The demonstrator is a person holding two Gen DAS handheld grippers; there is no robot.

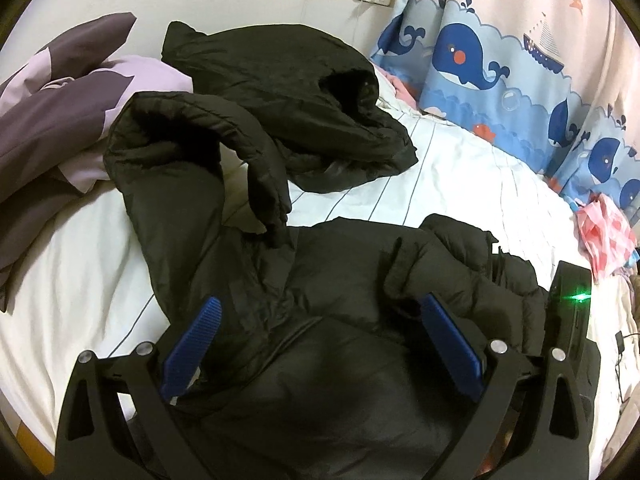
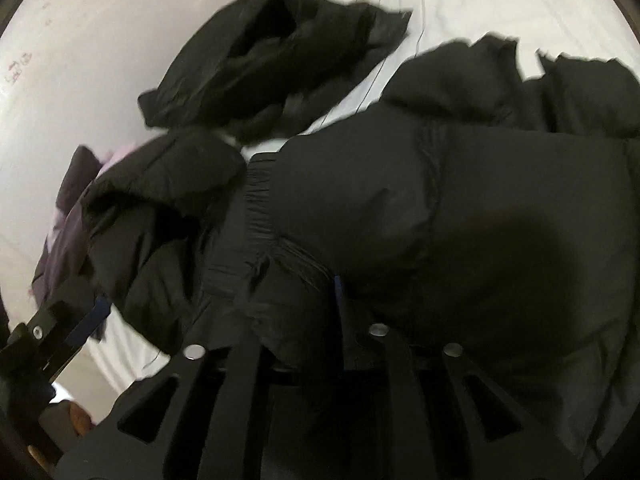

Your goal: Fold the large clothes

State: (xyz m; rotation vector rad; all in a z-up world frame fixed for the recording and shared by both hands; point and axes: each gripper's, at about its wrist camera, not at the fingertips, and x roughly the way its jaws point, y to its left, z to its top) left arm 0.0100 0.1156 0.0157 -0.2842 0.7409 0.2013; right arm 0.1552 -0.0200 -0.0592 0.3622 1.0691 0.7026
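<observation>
A black puffer jacket lies spread on the white striped bed sheet. One sleeve arches up at the left. My left gripper hovers over the jacket's body, its blue pads wide apart and open, with fabric lying flat below them. In the blurred right wrist view my right gripper has its fingers close together, and a bunched fold of the jacket fills the gap between them. Its pads are mostly buried in the fabric. The right gripper's body shows at the jacket's right edge.
More black padded fabric lies farther back on the bed; I cannot tell whether it is a separate garment. A purple and lilac duvet is heaped at the left. A whale-print curtain hangs at the right, and pink cloth lies below it.
</observation>
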